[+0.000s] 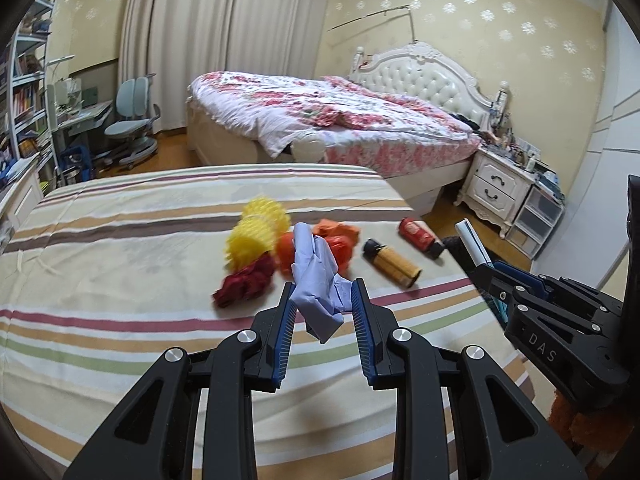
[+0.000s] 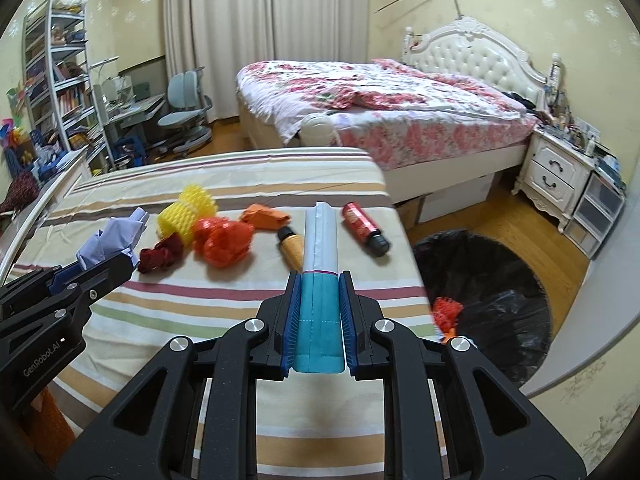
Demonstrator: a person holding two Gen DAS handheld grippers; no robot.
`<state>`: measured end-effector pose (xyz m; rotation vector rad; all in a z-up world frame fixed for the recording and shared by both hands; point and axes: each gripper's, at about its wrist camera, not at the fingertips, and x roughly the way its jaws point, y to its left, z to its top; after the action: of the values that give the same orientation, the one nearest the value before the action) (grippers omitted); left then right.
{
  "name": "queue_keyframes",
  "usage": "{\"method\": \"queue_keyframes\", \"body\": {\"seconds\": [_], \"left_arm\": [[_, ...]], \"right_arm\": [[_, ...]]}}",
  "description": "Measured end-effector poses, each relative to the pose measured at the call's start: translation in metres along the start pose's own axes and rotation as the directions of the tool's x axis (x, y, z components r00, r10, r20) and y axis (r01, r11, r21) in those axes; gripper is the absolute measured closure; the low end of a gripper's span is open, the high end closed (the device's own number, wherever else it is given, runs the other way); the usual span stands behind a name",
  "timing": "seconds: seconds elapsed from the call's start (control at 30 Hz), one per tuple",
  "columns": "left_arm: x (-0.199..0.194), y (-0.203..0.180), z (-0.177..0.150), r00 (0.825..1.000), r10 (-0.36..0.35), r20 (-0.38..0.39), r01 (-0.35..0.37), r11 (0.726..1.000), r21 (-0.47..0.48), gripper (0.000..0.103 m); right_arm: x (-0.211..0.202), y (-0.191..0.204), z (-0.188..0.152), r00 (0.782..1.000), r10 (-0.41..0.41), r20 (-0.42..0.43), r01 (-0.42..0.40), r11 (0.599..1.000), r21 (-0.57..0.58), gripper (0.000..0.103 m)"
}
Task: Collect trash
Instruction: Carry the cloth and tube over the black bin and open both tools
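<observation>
My left gripper [image 1: 322, 292] is shut on a crumpled pale blue paper [image 1: 316, 280] and holds it above the striped bed [image 1: 120, 320]; it also shows in the right wrist view [image 2: 110, 242]. My right gripper [image 2: 320, 280] is shut on a teal and white flat packet [image 2: 320, 264], seen in the left wrist view [image 1: 474, 246] too. On the bed lie yellow foam nets [image 1: 258, 230], a dark red wad [image 1: 246, 282], orange-red plastic scraps [image 1: 336, 242], a tan bottle [image 1: 394, 264] and a red can [image 1: 420, 236].
A bin lined with a black bag [image 2: 492, 292] stands on the wooden floor right of the striped bed, with orange-red trash [image 2: 446, 312] inside. A floral bed [image 2: 380, 100], a white nightstand [image 2: 556, 176], a desk chair [image 2: 184, 116] and shelves [image 2: 60, 72] stand beyond.
</observation>
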<state>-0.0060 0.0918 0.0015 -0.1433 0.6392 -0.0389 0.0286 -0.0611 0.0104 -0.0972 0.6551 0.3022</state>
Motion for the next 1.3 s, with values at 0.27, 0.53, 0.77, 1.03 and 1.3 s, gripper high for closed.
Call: {"method": "queue_keyframes", "body": {"seconds": [0.27, 0.53, 0.77, 1.03, 1.3], "left_arm": [[0.014, -0.044, 0.013, 0.997, -0.079, 0.010, 0.078, 0.995, 0.064, 0.074], [0.033, -0.090, 0.021, 0.989, -0.149, 0.009, 0.147, 0.981, 0.125, 0.074], [0.054, -0.126, 0.022, 0.983, -0.185, -0.008, 0.184, 0.968, 0.173, 0.074], [0.083, -0.161, 0.024, 0.981, -0.191, -0.039, 0.195, 0.958, 0.208, 0.074], [0.110, -0.178, 0.026, 0.982, -0.177, -0.070, 0.189, 0.958, 0.215, 0.074]], "right_arm": [[-0.006, -0.050, 0.004, 0.995, -0.093, 0.031, 0.091, 0.993, 0.070, 0.084], [-0.005, -0.102, 0.006, 0.982, -0.183, 0.045, 0.175, 0.975, 0.139, 0.084], [0.001, -0.140, 0.002, 0.973, -0.226, 0.038, 0.215, 0.959, 0.187, 0.084], [0.013, -0.168, -0.002, 0.970, -0.243, 0.017, 0.234, 0.948, 0.215, 0.084], [0.025, -0.190, -0.005, 0.969, -0.248, -0.007, 0.242, 0.939, 0.244, 0.084]]}}
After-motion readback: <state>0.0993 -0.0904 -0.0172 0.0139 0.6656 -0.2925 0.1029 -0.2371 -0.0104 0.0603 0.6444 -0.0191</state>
